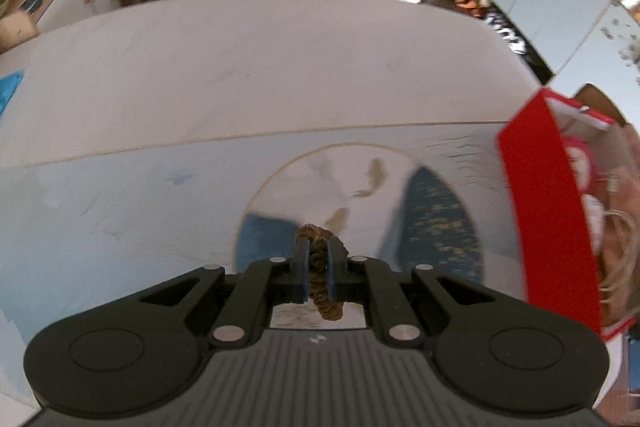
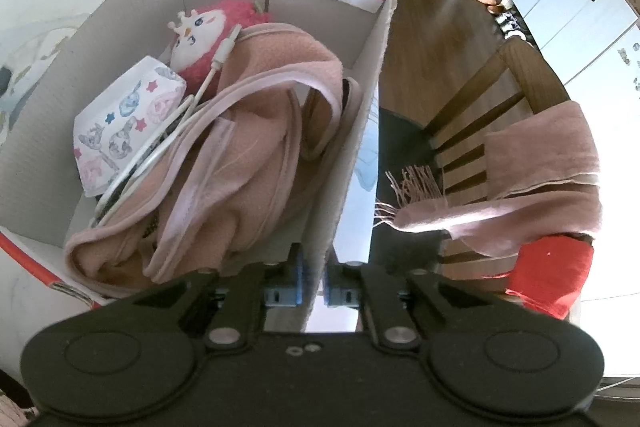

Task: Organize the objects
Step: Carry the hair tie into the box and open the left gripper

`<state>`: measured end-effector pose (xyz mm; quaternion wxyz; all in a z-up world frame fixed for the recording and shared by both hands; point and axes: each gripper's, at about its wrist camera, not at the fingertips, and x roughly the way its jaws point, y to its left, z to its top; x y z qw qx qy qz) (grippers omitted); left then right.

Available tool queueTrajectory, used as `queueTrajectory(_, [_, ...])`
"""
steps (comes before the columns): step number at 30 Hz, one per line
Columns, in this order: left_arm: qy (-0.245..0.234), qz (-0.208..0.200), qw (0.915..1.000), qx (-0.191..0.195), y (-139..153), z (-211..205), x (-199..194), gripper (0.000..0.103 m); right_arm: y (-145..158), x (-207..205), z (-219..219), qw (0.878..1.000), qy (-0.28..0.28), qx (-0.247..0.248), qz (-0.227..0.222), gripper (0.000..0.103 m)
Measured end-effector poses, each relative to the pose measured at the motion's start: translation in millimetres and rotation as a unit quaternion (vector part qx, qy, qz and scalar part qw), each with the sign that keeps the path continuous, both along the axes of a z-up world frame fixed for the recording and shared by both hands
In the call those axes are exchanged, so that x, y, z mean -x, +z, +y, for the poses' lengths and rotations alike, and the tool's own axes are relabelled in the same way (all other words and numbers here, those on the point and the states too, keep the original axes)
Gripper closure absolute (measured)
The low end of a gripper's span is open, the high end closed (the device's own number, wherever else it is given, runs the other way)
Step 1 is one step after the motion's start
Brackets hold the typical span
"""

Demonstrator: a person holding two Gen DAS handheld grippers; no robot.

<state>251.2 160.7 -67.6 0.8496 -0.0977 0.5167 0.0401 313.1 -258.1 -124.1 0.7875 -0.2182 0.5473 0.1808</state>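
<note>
The brown braided band point(image 1: 324, 279) is clamped in the left tool point(image 1: 318, 267); the red box point(image 1: 548, 203) lies at three o'clock, its wall pinched by the right tool point(image 2: 314, 279).

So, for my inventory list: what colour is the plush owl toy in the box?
Bright pink with a white face: plush owl toy, clearest in the right wrist view.

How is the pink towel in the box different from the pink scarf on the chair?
The towel lies crumpled inside the box; the scarf hangs draped over the chair back. The scarf has a stringy fringe at its end; the towel has a smooth, paler sewn border. The towel has a white cable lying on it; nothing lies on the scarf. Both are soft, dusty-pink cloth.
</note>
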Motion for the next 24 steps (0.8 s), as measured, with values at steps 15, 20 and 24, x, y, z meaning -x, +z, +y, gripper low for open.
queueTrajectory(15, [-0.147,-0.068,0.9859,0.042,68,-107,-8,0.096,1,1,-3,1.000,0.001,-0.012,-0.001,0.097])
queueTrajectory(20, [-0.196,-0.072,0.9770,0.046,76,-151,-15,0.096,0,1,-3,1.000,0.001,-0.012,-0.001,0.097])
queueTrajectory(24, [-0.237,-0.070,0.9682,0.041,74,-189,-20,0.096,1,2,-3,1.000,0.003,-0.013,-0.003,0.097])
